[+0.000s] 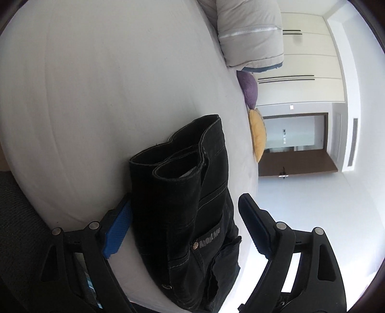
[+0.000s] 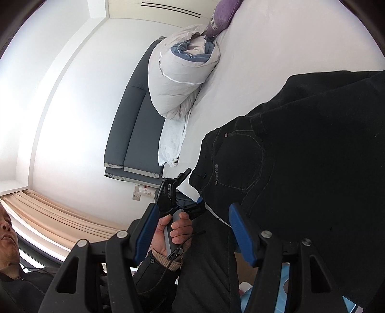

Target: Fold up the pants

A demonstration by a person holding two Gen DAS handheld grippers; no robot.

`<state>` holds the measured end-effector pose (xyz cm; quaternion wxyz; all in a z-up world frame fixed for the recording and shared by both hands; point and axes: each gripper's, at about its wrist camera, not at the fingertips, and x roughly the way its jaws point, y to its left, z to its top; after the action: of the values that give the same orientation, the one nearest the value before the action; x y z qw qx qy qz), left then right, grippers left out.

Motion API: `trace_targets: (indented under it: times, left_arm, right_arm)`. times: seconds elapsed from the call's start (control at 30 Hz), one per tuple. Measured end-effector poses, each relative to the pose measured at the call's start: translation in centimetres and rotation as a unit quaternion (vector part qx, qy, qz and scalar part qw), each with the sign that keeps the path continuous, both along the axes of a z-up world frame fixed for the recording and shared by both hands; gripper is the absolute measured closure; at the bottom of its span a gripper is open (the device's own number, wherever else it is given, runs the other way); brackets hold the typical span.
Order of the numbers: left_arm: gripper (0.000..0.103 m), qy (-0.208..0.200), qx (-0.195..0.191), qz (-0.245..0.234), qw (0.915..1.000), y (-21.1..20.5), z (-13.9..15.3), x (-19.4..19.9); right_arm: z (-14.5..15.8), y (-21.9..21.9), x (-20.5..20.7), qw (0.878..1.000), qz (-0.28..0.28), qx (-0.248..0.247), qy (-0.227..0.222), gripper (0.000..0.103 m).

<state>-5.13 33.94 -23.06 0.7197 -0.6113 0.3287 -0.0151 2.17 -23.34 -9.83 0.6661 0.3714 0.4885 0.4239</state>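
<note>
A: Starting at the left, what have we got?

B: The left gripper has its jaws wide, one blue pad either side of the pants. Neither pad touches the cloth, so nothing is held. In the right wrist view the hand wraps the handle of that left tool, fingers curled round it, with a beige cuff at the wrist.

A: And the pants themselves?

B: Black denim, already folded into a thick bundle on the white bed. The hems sit at the far end, and the pocket with its printed label is nearest the left camera.

A: How would they handle?

B: My guess is heavy and fairly stiff for cloth (denim in several layers). They should keep a crease and not slide much on the sheet. I'd pinch through all the layers at the folded edge or the waistband, not at a single loose hem, or the layers could peel apart.

A: Further right?

B: The right gripper is also parted, about half wide. Its right pad lies over the dark cloth in the picture, but I cannot tell whether it touches. No cloth sits between the pads. A rolled duvet and a purple cushion lie well apart from the pants.
</note>
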Motion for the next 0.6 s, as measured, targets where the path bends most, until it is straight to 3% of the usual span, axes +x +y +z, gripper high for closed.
trace_targets:
  times: [0.03, 0.07, 0.13, 0.23, 0.6]
  left_arm:
    - [0.035, 0.002, -0.007, 0.001, 1.0000, 0.5, -0.1, 0.0]
    - [0.055, 0.008, -0.015, 0.001, 0.9999, 0.4, -0.5, 0.2]
    - [0.076, 0.016, -0.037, -0.003, 0.9992, 1.6, -1.5, 0.2]
    - [0.083, 0.010, -0.069, 0.005, 0.9975, 2.5, -1.9, -0.5]
    - [0.088, -0.011, 0.044, -0.026, 0.9986, 0.9, 5.0, 0.4]
  right_arm:
    - [0.0, -0.1, 0.0, 1.000, -0.002, -0.001, 0.000, 0.038]
    - [-0.1, -0.1, 0.0, 1.000, -0.003, -0.002, 0.000, 0.038]
    - [-0.2, 0.0, 0.1, 1.000, -0.004, -0.004, 0.001, 0.038]
    - [-0.5, 0.0, 0.4, 1.000, -0.012, -0.006, 0.003, 0.038]
    - [-5.0, 1.1, 5.3, 0.997, -0.042, -0.056, 0.038, 0.038]
